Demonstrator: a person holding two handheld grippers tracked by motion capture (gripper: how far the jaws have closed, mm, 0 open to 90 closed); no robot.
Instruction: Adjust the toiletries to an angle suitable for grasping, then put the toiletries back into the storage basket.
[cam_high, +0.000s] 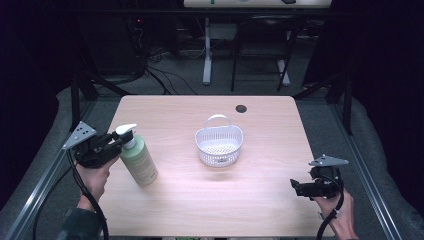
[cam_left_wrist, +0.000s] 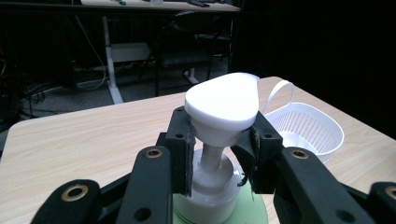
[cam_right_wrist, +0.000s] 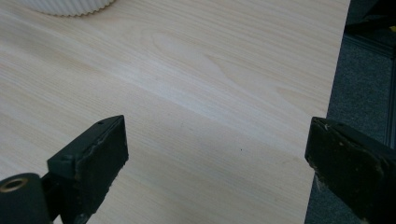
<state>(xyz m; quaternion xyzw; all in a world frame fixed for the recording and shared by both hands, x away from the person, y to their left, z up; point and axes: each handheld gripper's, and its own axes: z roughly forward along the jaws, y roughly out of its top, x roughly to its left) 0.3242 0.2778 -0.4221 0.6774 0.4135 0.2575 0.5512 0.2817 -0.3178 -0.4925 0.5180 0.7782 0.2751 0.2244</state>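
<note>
Bottle: a pale green pump bottle stood tilted at the left side of the table, its white pump head leaning toward the table's left edge.
Left gripper: the left gripper was clamped on the pump's neck just under the head, one black pad on each side, both pressing on the white plastic.
Left hand: the hand held that gripper just off the table's left edge.
Basket: a white perforated basket with its handle raised sat near the table's middle, well apart from the bottle.
Right gripper: the right gripper hung low over the bare wood at the table's right edge, its jaws spread wide with nothing between them.
Grommet: a dark round grommet lay near the far edge, behind the basket.
</note>
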